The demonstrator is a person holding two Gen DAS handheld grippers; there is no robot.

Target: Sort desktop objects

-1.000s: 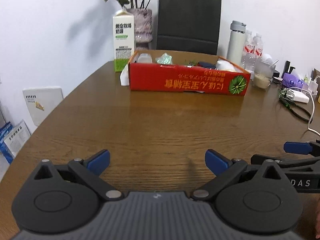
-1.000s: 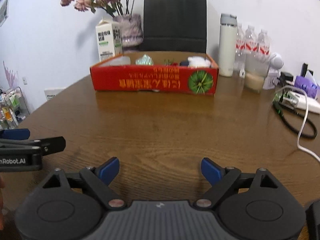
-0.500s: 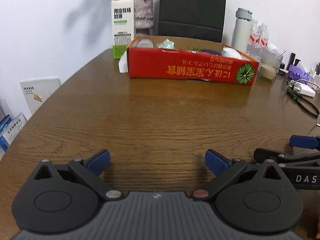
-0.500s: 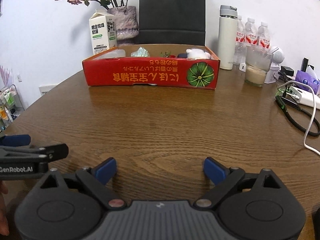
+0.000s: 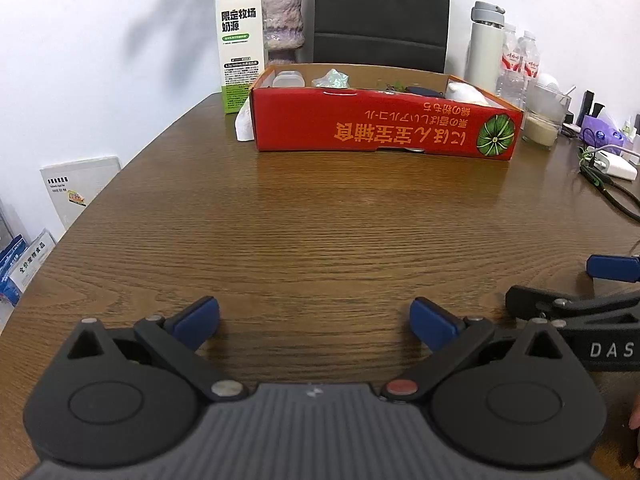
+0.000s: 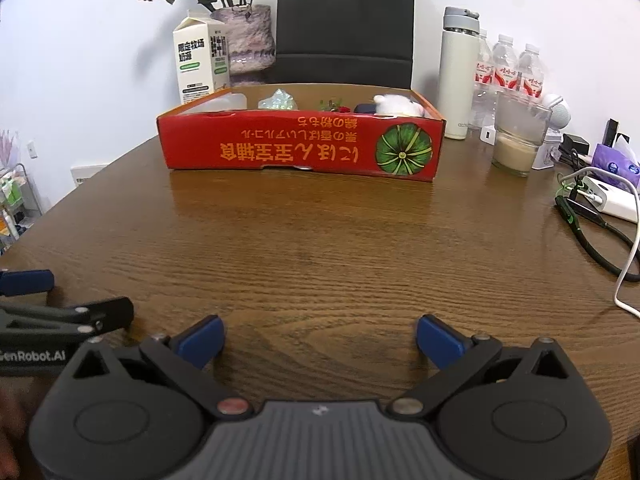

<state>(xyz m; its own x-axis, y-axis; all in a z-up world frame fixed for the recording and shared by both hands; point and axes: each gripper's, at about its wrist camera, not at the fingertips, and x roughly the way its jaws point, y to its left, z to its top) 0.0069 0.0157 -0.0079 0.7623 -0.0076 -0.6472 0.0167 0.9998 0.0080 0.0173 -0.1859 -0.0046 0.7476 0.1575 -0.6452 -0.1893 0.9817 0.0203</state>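
A red cardboard box (image 5: 384, 130) stands at the far side of the brown wooden table (image 5: 320, 232); it also shows in the right wrist view (image 6: 300, 148). Inside lie a white container (image 5: 286, 79), a crumpled shiny wrapper (image 5: 331, 79), a dark item (image 5: 420, 90) and a white soft object (image 6: 396, 105). My left gripper (image 5: 314, 320) is open and empty, low over the near table. My right gripper (image 6: 320, 338) is open and empty beside it. Each gripper shows at the edge of the other's view.
A milk carton (image 5: 240, 48), a vase of flowers (image 6: 248, 36) and a black paper bag (image 6: 346, 20) stand behind the box. A white flask (image 6: 460, 72), water bottles (image 6: 508, 68), a glass jar (image 6: 518, 140), a power bank with cables (image 6: 612, 200) and a purple tissue pack (image 6: 614, 160) crowd the right side.
Both grippers have tilted downward and drawn slightly nearer the box, which now looks larger. Both stay open and empty.
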